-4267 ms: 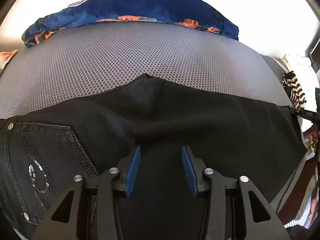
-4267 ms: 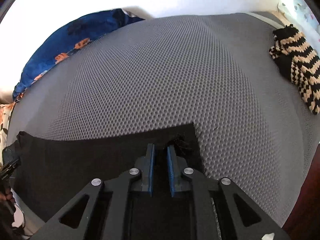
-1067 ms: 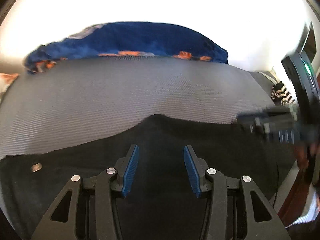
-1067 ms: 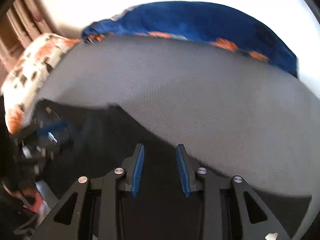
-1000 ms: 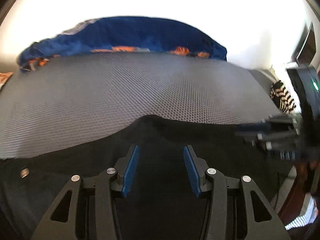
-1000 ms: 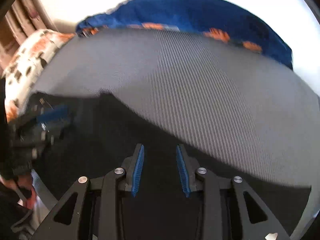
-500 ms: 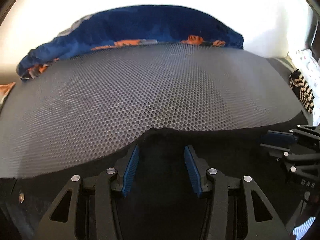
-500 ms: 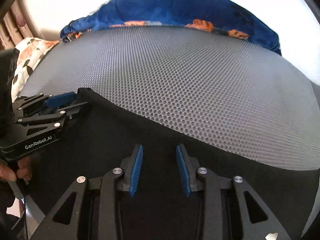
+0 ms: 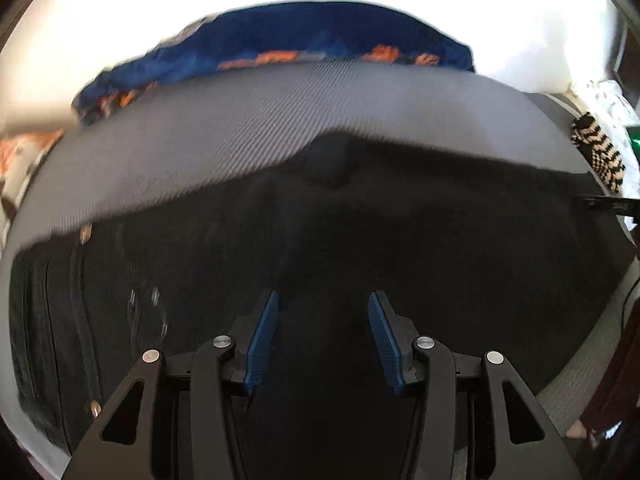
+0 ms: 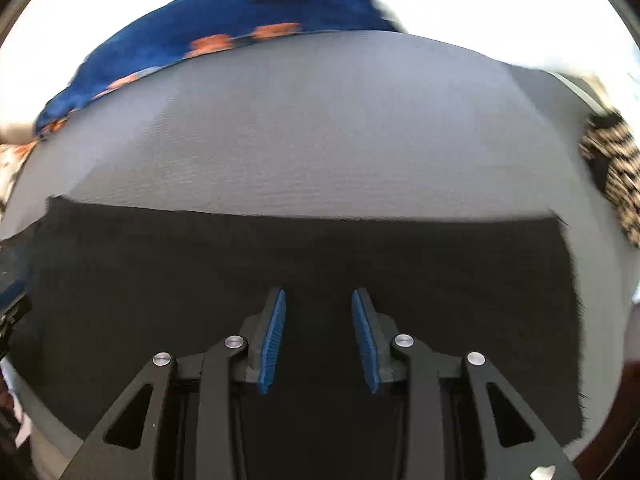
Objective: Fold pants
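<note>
— Left gripper point(image 9: 323, 312): status?
— Pads apart, nothing clamped, black fabric under the gap; can't tell if tips touch it. Right gripper point(image 10: 319, 311) same, gap narrower.
— Biggest thing in shot?
— Grey honeycomb-mesh mattress point(image 9: 248, 128), fills most of both views.
— Pants?
— Black jeans point(image 9: 420, 248) lying flat on the near part of the mattress. Pocket w/ rivets at left in left wrist view; frayed hem edge point(image 10: 576, 280) at right in right wrist view.
— Anything else?
— Blue blanket w/ orange print point(image 10: 224, 20) bunched at the mattress's far edge. Black-and-cream striped knit item point(image 9: 598, 152) at the right edge, apart from the jeans. Both frames motion-blurred.
</note>
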A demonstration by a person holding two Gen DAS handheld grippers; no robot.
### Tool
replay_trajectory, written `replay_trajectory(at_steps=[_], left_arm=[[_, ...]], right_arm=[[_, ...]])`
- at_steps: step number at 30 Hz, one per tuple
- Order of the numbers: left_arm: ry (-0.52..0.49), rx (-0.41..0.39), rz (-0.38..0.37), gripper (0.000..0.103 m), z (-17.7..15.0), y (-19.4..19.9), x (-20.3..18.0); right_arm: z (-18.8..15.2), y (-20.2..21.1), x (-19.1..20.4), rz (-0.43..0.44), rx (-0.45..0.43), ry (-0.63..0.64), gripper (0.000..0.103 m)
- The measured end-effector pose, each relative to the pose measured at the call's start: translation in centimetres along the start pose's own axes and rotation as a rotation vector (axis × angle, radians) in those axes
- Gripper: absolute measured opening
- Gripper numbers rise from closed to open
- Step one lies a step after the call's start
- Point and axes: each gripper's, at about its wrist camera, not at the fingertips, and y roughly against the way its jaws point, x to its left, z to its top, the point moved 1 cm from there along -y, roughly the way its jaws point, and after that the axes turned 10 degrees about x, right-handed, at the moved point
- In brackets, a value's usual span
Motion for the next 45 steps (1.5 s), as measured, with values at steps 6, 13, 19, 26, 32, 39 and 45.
replay_trajectory(at_steps=[6,13,19,26,32,39,45], left_arm=[[0.006,0.005,0.018,0.049,-0.7,0.1,-0.2],[-0.028,-0.009,-0.073,0.049,0.2,1.3,-3.3],[-0.077,-0.003,-0.122,0.049,0.6,1.4,-6.8],[-0.108,0.035,-0.117,0.049,0.5,0.2,-9.6],[-0.100,0.058,-0.117,0.049,0.2,-0.6,-10.6],[-0.111,0.075,-0.093,0.049,-0.2,-1.4,-11.1],[-0.115,0.058,-0.076,0.051,-0.5,-1.7,-11.4]], right_arm=[[-3.3,0.8,-8.4,-0.078,0.010,-0.172,0.049],[-7.1,3.2,-15.4,-0.016,0.008,-0.295,0.048],[-9.5,3.1,-21.4,0.284,0.022,-0.474,0.050],[-12.8,2.5,-23.9,0.415,0.012,-0.547,0.044],[-13.8,1.5,-23.9,0.556,0.005,-0.578,0.026],[-15.3,1.2,-23.3,0.661,-0.037,-0.601,0.026],[-14.1,0.7,-22.5,0.618,-0.121,-0.643,0.016]])
